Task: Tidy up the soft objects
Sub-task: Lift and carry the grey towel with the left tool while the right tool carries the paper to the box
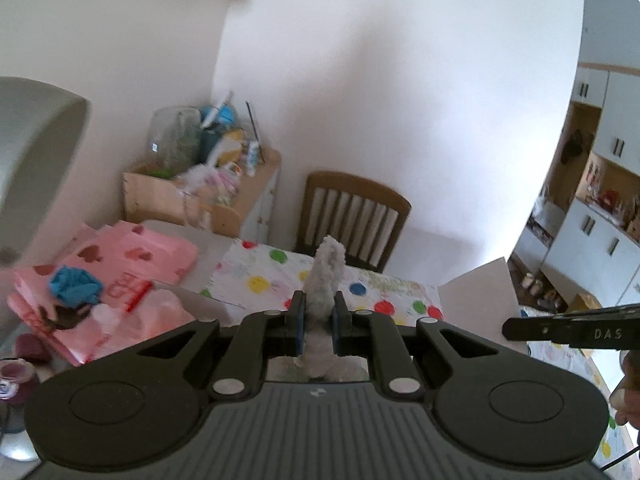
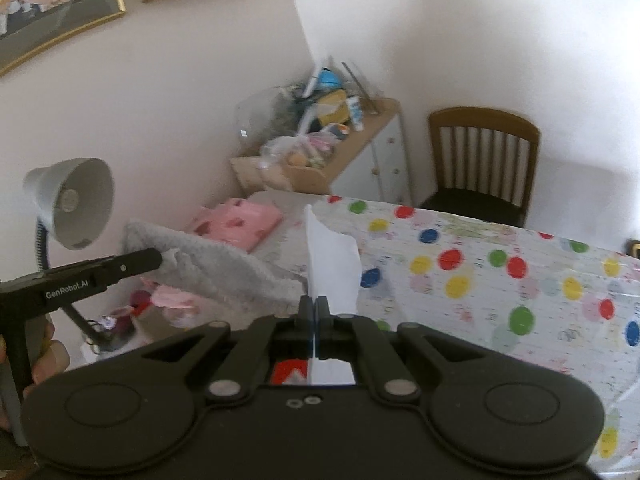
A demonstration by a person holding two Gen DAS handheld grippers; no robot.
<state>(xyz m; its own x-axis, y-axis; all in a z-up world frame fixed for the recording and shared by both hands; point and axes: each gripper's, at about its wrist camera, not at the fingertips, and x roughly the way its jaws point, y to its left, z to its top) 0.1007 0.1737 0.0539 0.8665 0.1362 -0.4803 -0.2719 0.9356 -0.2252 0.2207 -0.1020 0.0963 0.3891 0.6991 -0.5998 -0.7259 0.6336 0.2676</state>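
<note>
The lower part of the grey fluffy cloth (image 1: 324,280) disappears behind the left gripper (image 1: 319,312). The lamp shade (image 1: 36,140) is cut off by the left edge. The right gripper (image 1: 568,326) runs out of the right edge. The clutter on the wooden cabinet (image 2: 320,120) is too blurred to name. The framed picture (image 2: 52,4) is cropped at the top corner.

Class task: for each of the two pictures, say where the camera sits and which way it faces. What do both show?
Left wrist: on the left gripper, facing chair and wall; it clamps a grey cloth; right gripper's finger at right.
Right wrist: on the right gripper, facing the dotted table; it pinches a white sheet; left gripper at left.
Shared: chair, table, pink bag, cluttered cabinet.
</note>
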